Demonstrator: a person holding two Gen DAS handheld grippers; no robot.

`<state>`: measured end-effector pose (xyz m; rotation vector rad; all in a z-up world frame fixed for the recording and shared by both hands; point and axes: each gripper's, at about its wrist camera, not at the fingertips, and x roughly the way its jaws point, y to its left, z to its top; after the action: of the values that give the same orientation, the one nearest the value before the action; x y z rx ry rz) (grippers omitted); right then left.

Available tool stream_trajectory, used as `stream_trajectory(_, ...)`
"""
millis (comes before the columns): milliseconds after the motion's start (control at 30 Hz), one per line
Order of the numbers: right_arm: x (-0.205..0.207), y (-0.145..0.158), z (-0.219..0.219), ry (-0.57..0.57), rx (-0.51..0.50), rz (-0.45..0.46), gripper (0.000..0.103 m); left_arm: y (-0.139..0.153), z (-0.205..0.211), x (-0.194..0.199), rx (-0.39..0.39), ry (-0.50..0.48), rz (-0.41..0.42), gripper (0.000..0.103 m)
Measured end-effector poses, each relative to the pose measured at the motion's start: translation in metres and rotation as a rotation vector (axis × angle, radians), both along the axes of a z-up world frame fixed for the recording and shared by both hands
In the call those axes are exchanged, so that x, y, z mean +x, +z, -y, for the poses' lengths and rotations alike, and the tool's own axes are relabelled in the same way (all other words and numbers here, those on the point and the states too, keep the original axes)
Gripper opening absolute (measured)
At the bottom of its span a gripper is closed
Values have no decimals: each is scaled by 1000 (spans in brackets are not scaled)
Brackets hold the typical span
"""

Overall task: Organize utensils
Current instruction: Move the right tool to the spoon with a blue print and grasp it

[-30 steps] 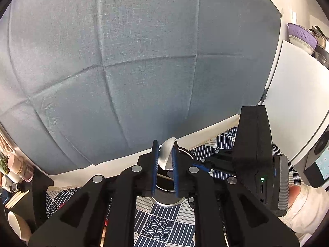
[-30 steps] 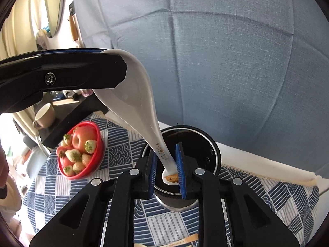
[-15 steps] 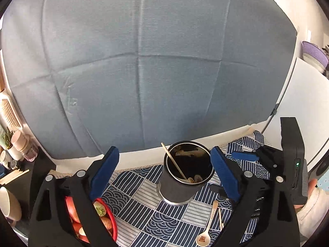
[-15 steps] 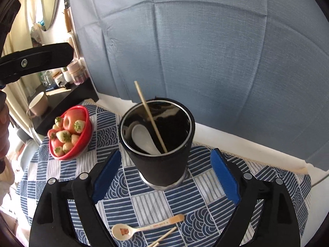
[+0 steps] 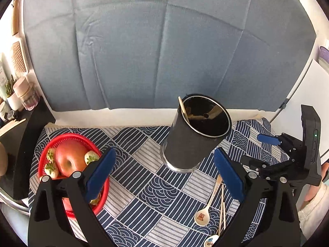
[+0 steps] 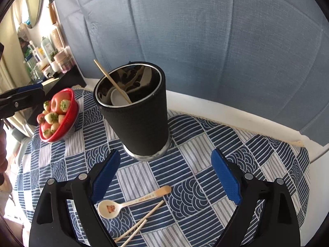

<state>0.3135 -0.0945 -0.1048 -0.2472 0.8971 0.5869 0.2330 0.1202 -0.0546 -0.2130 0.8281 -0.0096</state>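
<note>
Blue-grey creased cloth (image 5: pixel 164 51) hangs behind table. Patterned blue-white tablecloth (image 6: pixel 185 164) covers it. Cluttered shelf (image 6: pixel 45 61) at left, daylit. White panel (image 5: pixel 304 103) at right.

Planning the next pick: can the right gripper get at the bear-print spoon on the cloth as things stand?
Probably yes. The right gripper has its jaws open, and the bear-print spoon lies flat just below them, nothing covering it; the chopsticks lie beside it.

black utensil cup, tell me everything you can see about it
The black utensil cup is a tall round holder with a matte black textured sleeve, a shiny metal rim, a reflective inside and a bare metal base band. It stands upright on the blue patterned tablecloth, beyond both open claws, touched by neither. Inside, a white spoon lies low and a wooden chopstick leans out over the rim.
</note>
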Motion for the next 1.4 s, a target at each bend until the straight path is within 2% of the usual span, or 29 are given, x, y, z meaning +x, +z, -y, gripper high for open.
stream_trajectory(433,-22,-23,22,46,-53,-59,85,-55,31,-31,3,19,-131,94)
stream_trajectory(867,-58,-67,11,233,-90,-187,85,-87,48,-73,42,81,-222,94)
stream_trajectory(1033,-70,-81,4,318,-109,-229,85,-98,54,-96,32,107,-256,94)
stream_trajectory(1133,-77,-87,0,360,-111,-244,83,-105,60,-111,37,113,-279,94)
stream_trajectory(1400,-98,-102,-10,485,-117,-293,66,-120,80,-143,43,123,-321,94)
